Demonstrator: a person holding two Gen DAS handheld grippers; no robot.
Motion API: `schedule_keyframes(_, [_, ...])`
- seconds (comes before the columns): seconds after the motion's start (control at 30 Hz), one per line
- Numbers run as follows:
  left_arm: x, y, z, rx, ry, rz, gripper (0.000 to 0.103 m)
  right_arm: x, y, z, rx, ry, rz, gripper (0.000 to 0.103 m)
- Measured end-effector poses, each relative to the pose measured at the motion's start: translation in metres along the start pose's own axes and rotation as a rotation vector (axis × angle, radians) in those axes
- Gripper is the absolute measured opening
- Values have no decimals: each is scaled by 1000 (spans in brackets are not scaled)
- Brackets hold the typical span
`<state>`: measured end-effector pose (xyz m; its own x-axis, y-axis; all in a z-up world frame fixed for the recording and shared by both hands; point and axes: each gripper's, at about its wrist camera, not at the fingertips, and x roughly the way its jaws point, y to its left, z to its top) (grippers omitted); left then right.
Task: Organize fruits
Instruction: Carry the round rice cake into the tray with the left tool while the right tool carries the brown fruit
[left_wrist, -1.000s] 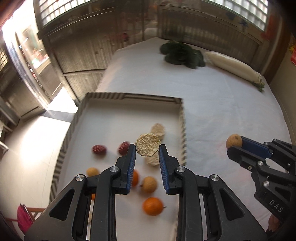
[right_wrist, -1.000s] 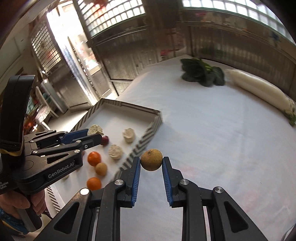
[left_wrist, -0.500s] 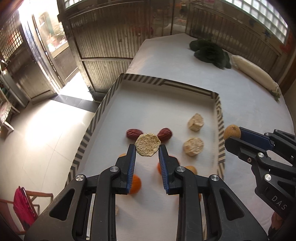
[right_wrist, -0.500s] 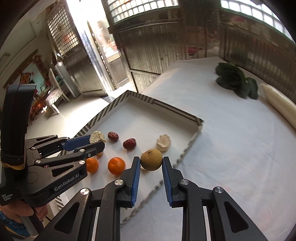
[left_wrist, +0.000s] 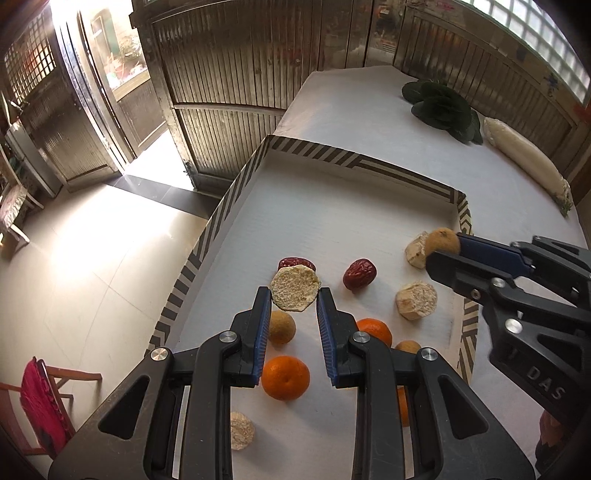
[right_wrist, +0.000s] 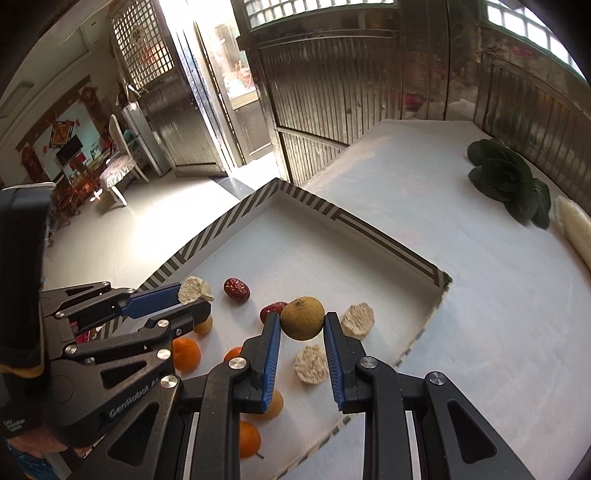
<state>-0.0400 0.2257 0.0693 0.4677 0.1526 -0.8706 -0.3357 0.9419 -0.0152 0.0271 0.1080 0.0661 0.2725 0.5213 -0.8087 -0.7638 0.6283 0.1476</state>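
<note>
Both grippers have slid over the striped tray (left_wrist: 236, 184): left gripper (left_wrist: 293, 295) pinches a pale cut slice (left_wrist: 294, 289) at frame centre, right gripper (right_wrist: 302, 326) clamps a brown longan (right_wrist: 302, 317), probably so each lands beside its own kind.

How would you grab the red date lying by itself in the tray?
Take the red date across its narrow middle, coming straight down from above. It lies flat on the bare tray floor, with open space on both long sides, so the fingers would likely fit either side without bumping the beige slices nearby.
</note>
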Motion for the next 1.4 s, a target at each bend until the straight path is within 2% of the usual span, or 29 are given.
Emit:
schedule_keyframes(0.3, [8, 4, 2, -20, 9, 9, 24, 29, -6, 19, -15, 34, 6, 23])
schedule_keyframes(0.63, [15, 1, 7, -18, 14, 12, 24, 50, -11, 23, -14, 62, 12, 23])
schedule_keyframes(1.4, [29, -2, 12, -13, 57, 12, 24, 71, -16, 24, -10, 98, 0, 23])
